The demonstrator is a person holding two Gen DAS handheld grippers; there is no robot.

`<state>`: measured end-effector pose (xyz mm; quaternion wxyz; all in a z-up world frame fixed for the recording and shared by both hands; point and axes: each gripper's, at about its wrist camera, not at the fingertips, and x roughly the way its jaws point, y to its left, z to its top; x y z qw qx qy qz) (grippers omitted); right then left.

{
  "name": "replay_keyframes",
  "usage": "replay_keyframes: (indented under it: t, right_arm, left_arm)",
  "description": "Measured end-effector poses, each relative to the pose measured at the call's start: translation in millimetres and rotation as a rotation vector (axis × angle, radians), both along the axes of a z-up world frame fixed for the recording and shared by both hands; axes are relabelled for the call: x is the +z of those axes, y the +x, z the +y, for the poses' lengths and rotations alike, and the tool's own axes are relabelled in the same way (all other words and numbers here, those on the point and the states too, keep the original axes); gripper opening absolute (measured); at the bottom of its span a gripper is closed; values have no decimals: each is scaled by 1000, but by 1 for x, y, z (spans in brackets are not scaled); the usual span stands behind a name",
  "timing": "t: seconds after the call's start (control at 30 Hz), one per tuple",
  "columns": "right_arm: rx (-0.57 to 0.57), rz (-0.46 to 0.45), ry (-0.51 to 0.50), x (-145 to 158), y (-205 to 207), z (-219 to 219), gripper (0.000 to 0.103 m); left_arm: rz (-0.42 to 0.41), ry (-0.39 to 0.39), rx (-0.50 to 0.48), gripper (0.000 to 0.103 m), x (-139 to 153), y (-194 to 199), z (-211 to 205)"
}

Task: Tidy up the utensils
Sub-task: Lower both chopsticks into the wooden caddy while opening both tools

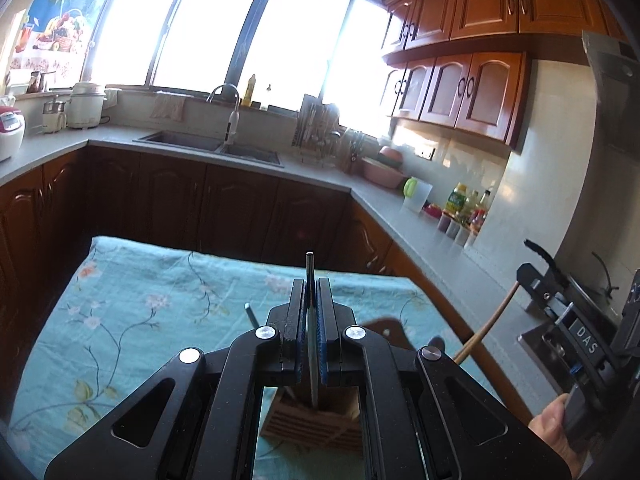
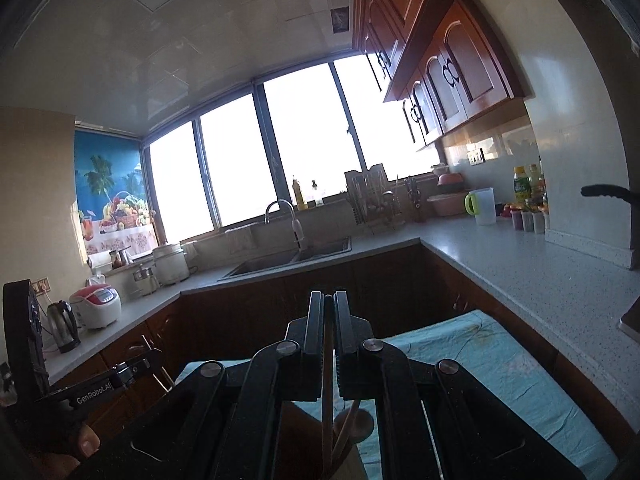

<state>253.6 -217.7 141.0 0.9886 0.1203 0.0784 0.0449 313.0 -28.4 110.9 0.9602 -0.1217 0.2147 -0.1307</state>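
My left gripper (image 1: pixel 311 285) is shut on a thin metal utensil (image 1: pixel 310 268) held upright, its lower end inside a wooden holder (image 1: pixel 304 424) on the teal floral cloth (image 1: pixel 140 300). A second metal stick (image 1: pixel 250 316) leans out of the holder behind the left finger. In the right wrist view my right gripper (image 2: pixel 329 299) is shut on a long wooden stick (image 2: pixel 328 380) that runs down toward the holder (image 2: pixel 352 458), beside a round wooden spoon (image 2: pixel 356 420). The same wooden stick (image 1: pixel 486 326) slants in from the right in the left wrist view.
A grey L-shaped counter (image 1: pixel 420 240) wraps around the cloth-covered table, with a sink (image 1: pixel 208 144), a dish rack (image 1: pixel 316 128), a pink bowl (image 1: pixel 382 176) and bottles (image 1: pixel 464 204). A rice cooker (image 2: pixel 98 306) and a kettle (image 2: pixel 62 326) stand at the left. A person's thumb (image 1: pixel 552 420) grips the right tool.
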Motion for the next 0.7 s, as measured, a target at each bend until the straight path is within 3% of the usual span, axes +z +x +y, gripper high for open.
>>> replay_keyframes:
  t: [0.2, 0.53, 0.6, 0.7]
  right_arm:
    - [20, 76, 15, -27, -1, 1, 4]
    - [31, 113, 29, -20, 3, -3, 5]
    - [35, 126, 36, -21, 5, -6, 10]
    - [37, 128, 53, -22, 2, -8, 11]
  left_arm:
    - [40, 19, -3, 5, -17, -1, -1]
    - [63, 22, 3, 5, -11, 1, 1]
    - [77, 20, 6, 5, -12, 3, 3]
    - [109, 2, -8, 11, -12, 5, 6]
